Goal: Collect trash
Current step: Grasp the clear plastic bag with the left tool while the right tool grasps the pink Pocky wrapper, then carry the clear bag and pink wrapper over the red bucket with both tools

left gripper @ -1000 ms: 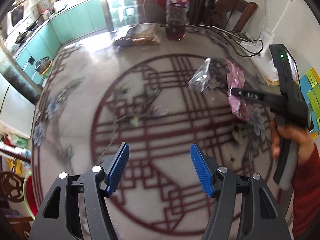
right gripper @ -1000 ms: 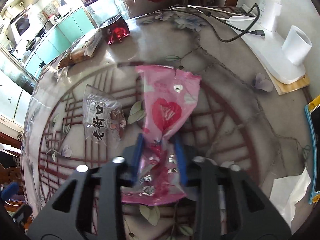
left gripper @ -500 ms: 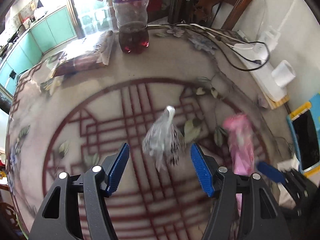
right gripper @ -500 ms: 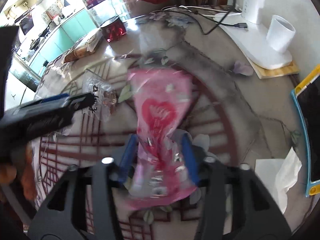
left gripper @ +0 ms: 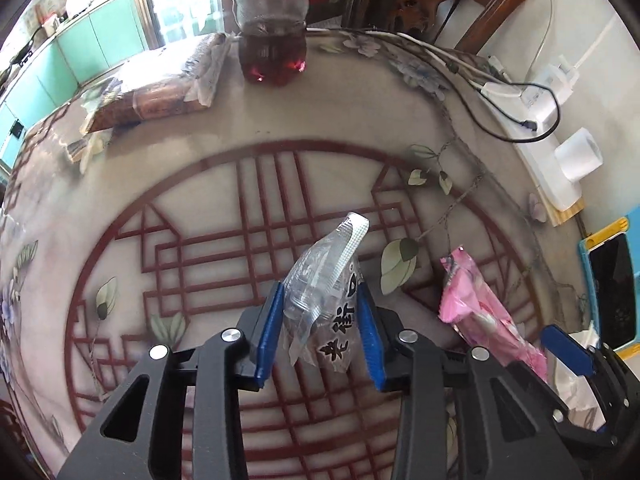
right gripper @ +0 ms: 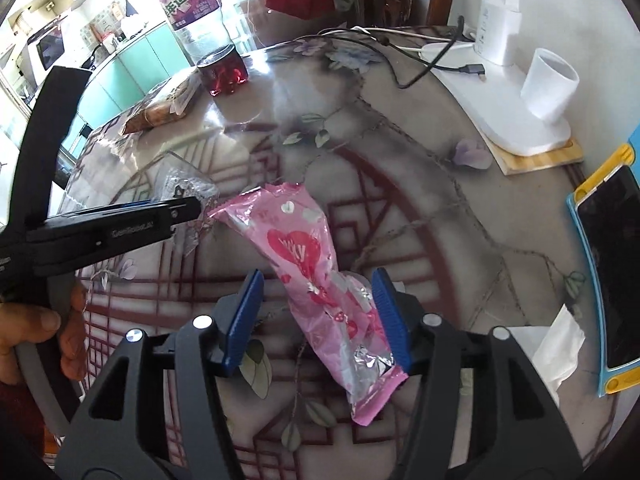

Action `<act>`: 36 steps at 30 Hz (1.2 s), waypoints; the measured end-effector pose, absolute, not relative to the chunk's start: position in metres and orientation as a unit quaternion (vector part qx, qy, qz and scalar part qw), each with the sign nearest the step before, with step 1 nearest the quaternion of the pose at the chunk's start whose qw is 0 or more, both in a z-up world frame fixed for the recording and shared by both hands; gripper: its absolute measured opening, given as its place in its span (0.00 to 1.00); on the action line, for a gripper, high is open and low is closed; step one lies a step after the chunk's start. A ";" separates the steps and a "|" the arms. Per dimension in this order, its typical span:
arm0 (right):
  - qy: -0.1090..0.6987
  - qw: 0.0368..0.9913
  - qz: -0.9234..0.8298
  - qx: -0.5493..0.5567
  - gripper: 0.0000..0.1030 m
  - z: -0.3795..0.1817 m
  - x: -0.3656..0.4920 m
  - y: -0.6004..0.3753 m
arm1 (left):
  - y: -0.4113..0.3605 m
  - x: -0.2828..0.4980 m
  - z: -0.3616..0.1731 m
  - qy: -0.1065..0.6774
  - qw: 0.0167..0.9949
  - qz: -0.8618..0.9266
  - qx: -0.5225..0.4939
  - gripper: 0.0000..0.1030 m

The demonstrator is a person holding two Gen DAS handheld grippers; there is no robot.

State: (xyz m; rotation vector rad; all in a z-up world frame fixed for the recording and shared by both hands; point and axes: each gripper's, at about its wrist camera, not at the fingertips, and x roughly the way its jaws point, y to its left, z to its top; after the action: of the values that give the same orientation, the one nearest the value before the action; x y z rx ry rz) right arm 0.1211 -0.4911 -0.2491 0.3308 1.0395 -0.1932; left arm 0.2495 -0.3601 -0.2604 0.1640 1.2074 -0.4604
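Note:
A crumpled clear wrapper [left gripper: 324, 292] with black characters stands between the blue pads of my left gripper [left gripper: 321, 334]. Its jaws are closing and both pads touch the wrapper's sides. Seen side-on in the right wrist view, the left gripper [right gripper: 188, 210] is held by a hand [right gripper: 44, 324], with the clear wrapper [right gripper: 188, 188] at its tip. A pink heart-printed wrapper [right gripper: 304, 252] lies on the table between the pads of my right gripper [right gripper: 316, 316]. Its jaws are opening; the left pad stands apart from the wrapper. The left wrist view shows the pink wrapper [left gripper: 476, 312] at the lower right.
The round patterned table [left gripper: 200, 168] bears a bottle of red drink [left gripper: 274, 60] and a bagged snack [left gripper: 160, 92] at the back. On the right are a white power strip with cables [left gripper: 552, 168], a white cup [right gripper: 550, 84], a phone in a blue-yellow case [right gripper: 608, 280] and a tissue [right gripper: 556, 344].
My left gripper travelled across the table to the clear wrapper and narrowed its jaws around it. My right gripper's jaws spread off the pink wrapper, which now lies loose.

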 end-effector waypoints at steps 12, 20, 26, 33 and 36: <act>0.534 0.835 -0.083 0.102 0.26 -0.265 0.129 -0.473 | -0.307 0.196 -0.180 0.480 0.852 -0.194 0.074 0.33; 0.512 0.850 -0.055 0.112 0.15 -0.227 0.096 -0.439 | -0.264 0.153 -0.144 0.456 0.869 -0.178 0.067 0.34; 0.500 0.858 -0.033 0.110 0.15 -0.200 0.063 -0.410 | -0.232 0.109 -0.123 0.449 0.875 -0.176 0.045 0.35; 0.499 0.859 -0.019 0.115 0.15 -0.188 0.033 -0.385 | -0.199 0.065 -0.112 0.444 0.881 -0.163 0.022 0.35; 0.503 0.857 -0.014 0.109 0.15 -0.189 0.026 -0.373 | -0.183 0.050 -0.112 0.446 0.881 -0.154 0.015 0.35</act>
State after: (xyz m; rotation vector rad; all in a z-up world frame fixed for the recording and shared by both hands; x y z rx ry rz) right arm 0.0259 -0.3725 -0.1893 0.2298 1.0572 -0.0289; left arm 0.0500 -0.1834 -0.1119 0.0306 0.9300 -0.3211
